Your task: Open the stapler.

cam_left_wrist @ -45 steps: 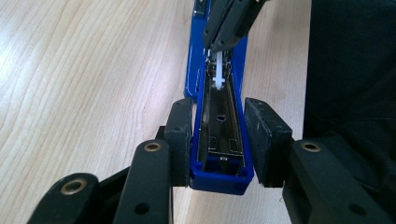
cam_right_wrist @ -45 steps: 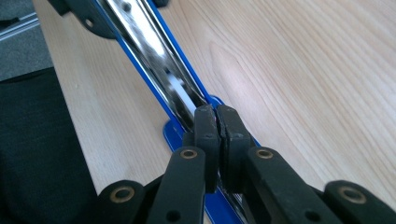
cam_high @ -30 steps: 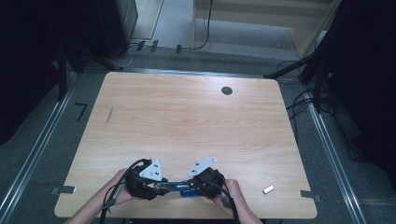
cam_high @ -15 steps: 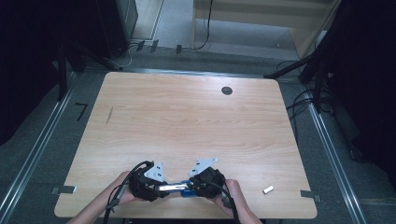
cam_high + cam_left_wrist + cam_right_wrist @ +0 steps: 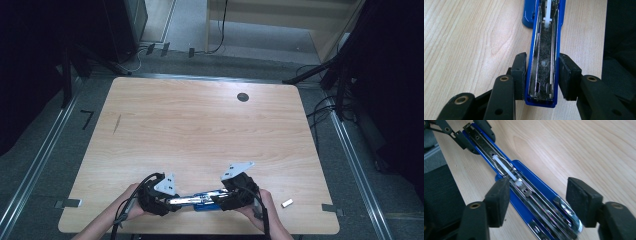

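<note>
A blue stapler (image 5: 200,200) lies folded open near the table's front edge, its metal staple channel facing up. My left gripper (image 5: 172,201) is shut on the far end of the stapler's open arm (image 5: 544,62), a pad pressed on each blue side wall. My right gripper (image 5: 220,201) has just been opening and now stands open around the stapler's base (image 5: 529,187). Its right pad (image 5: 581,202) is well off the stapler and its left pad (image 5: 499,200) is close beside it. The left gripper (image 5: 475,136) also shows far off in the right gripper view, at the arm's end.
A small white piece (image 5: 286,203) lies on the wooden table (image 5: 200,130) to the right of my right hand. A dark round hole (image 5: 243,97) sits near the table's back edge. The front edge runs just under both hands, with dark floor below.
The right gripper's jaws have opened off the stapler, and the right hand has shifted a little to the right. The left gripper has kept its grip and place.
</note>
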